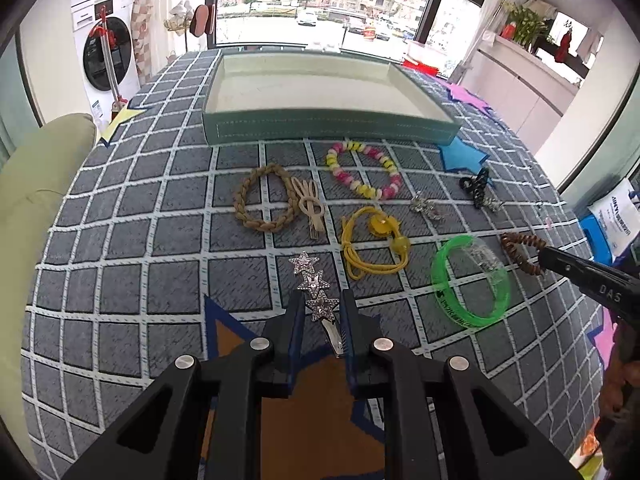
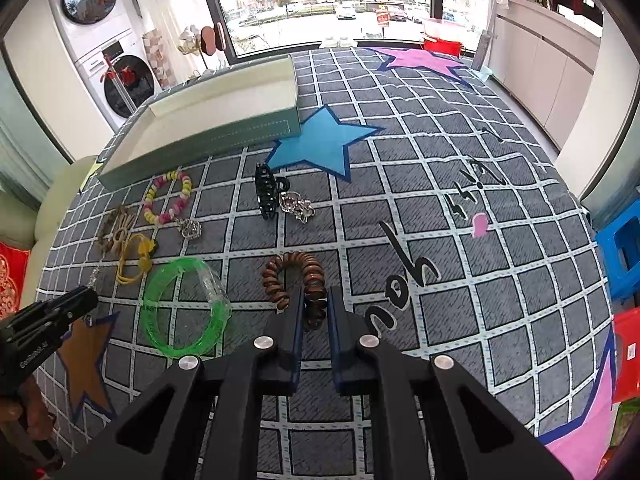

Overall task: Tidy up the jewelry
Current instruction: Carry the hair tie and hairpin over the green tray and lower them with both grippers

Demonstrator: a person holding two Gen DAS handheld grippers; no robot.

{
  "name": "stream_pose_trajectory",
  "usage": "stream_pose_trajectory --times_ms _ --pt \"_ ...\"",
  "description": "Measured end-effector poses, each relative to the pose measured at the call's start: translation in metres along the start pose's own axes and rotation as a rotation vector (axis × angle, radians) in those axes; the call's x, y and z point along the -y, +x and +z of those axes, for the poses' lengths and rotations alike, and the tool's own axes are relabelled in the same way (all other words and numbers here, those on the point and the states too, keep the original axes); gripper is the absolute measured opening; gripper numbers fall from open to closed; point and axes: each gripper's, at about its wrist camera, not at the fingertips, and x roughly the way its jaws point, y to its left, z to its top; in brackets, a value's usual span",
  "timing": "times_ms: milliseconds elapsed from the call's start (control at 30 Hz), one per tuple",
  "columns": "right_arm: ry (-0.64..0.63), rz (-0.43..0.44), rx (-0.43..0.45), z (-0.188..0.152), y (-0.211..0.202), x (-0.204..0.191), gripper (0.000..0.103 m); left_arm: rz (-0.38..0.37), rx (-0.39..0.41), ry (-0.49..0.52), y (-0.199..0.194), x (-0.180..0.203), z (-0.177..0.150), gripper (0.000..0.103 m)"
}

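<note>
A teal jewelry tray (image 1: 320,130) with a cream lining stands at the far side of the grey checked cloth; it also shows in the right wrist view (image 2: 208,140). My left gripper (image 1: 320,300) is shut on a rhinestone star hair clip (image 1: 314,280). My right gripper (image 2: 316,296) is shut on a brown spiral hair tie (image 2: 308,276). Between them lie a green bangle (image 1: 472,284), a yellow hair tie (image 1: 372,248), a pink-and-yellow bracelet (image 1: 364,170), a braided tan band (image 1: 262,204) and a beige clip (image 1: 310,206).
A black claw clip (image 2: 266,194) and silver brooches (image 2: 298,206) lie near a blue star (image 2: 320,142) on the cloth. A cushion (image 1: 36,184) lies at the left edge. A blue stool (image 2: 620,248) stands at the right. Washing machines stand behind.
</note>
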Motion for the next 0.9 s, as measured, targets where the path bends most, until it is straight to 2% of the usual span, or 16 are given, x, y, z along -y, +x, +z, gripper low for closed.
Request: stream_pose_trajectory --times_ms 200,400,567,667,900 --pt "0.004 0.044 0.023 0.009 -0.010 -0.003 0.012 -0.031 0.041 0.008 -0.021 -0.002 0.016 0.032" --pt "0.001 0.098 0.067 0.040 -0.027 -0.010 0.012 -0.063 0.075 0.021 -0.039 -0.006 0.047 0.032" --pt "-0.019 0.143 0.099 0.081 -0.033 -0.025 0.012 -0.087 0.096 0.006 -0.048 -0.013 0.086 0.032" --pt "-0.042 0.162 0.120 0.113 -0.031 -0.038 0.012 -0.065 0.114 0.009 -0.044 -0.017 0.115 0.032" --pt "-0.016 0.224 0.110 0.186 0.003 -0.058 0.012 -0.013 0.138 0.010 -0.006 -0.024 0.180 0.032"
